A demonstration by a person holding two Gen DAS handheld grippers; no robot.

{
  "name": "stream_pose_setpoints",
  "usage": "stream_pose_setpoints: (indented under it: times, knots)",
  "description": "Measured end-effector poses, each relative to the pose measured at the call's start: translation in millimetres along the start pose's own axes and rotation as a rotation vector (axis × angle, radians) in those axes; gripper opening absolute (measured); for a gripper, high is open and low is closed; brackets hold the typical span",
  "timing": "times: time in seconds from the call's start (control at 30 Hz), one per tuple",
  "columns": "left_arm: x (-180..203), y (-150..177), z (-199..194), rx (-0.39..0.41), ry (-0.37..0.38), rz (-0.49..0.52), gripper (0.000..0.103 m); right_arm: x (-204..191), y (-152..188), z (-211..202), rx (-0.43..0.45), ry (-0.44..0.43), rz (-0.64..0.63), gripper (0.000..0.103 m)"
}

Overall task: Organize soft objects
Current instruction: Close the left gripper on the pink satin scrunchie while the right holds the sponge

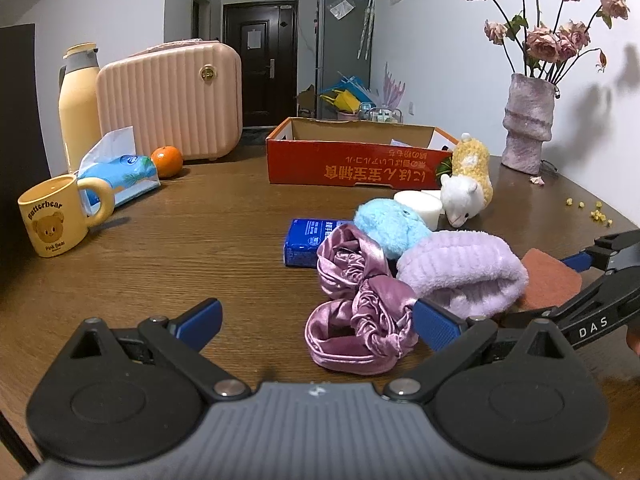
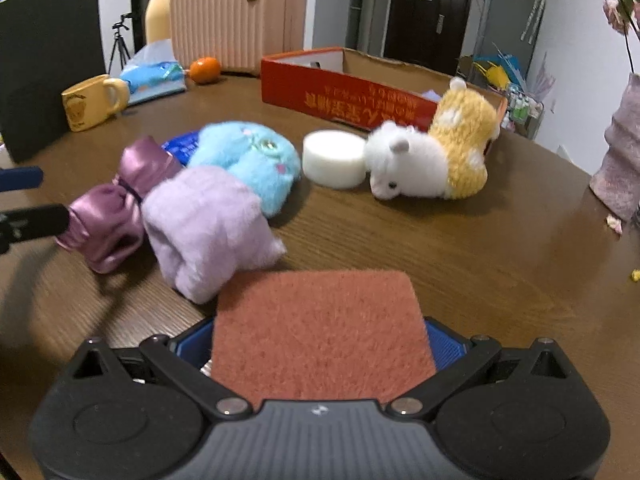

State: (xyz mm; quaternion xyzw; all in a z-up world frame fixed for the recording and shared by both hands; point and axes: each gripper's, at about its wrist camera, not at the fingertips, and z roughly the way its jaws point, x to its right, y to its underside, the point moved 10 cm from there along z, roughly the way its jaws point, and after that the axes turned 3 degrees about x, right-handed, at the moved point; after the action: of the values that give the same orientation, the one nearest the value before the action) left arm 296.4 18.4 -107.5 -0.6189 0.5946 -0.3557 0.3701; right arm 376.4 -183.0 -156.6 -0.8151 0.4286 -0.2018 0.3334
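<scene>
A rust-red scouring pad [image 2: 320, 332] lies flat between the wide-spread fingers of my right gripper [image 2: 320, 346], which is open; the blue pads flank the pad's edges. Beyond it sit a lilac fluffy headband [image 2: 208, 232], a pink satin scrunchie [image 2: 108, 220], a light-blue plush [image 2: 248, 160], a white round sponge [image 2: 334, 158] and a yellow-and-white alpaca plush [image 2: 432, 160]. My left gripper [image 1: 320, 320] stands open just before the satin scrunchie [image 1: 360, 312], whose edge rests near its right finger. A red cardboard box [image 1: 352, 168] stands open behind the pile.
A blue tissue packet [image 1: 308, 240] lies under the plush pile. At the left are a yellow mug [image 1: 56, 220], a tissue pack [image 1: 120, 176], an orange [image 1: 167, 161], a pink case [image 1: 172, 104] and a yellow bottle [image 1: 78, 112]. A vase of dried roses [image 1: 528, 124] stands far right.
</scene>
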Motion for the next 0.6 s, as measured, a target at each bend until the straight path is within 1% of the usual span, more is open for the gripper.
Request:
stream_pose_setpoints:
  times: [0.03,0.17,0.27,0.4,0.6]
  knots:
    - [0.3,-0.2,0.2,0.0,-0.002,0.003,0.103,0.8,0.6,-0.2,0.014,-0.007,0.019,0.101]
    - [3.0,-2.4,2.0,0.0,-0.006,0.013,0.103,5.5,2.0,-5.8,0.053,0.003,0.054,0.1]
    - [6.8,-4.6,4.9,-0.002,-0.007,0.022,0.103,7.7,0.1,-13.5,0.099,0.018,0.066,0.1]
    - [12.0,-8.7,8.2,0.0,-0.003,0.032,0.103,14.6,-3.6,-27.1,0.165,0.043,0.101,0.1]
    - [16.0,-16.9,18.8,-0.005,-0.021,0.042,0.103,39.1,-6.1,-47.4,0.262,0.105,0.21,0.1]
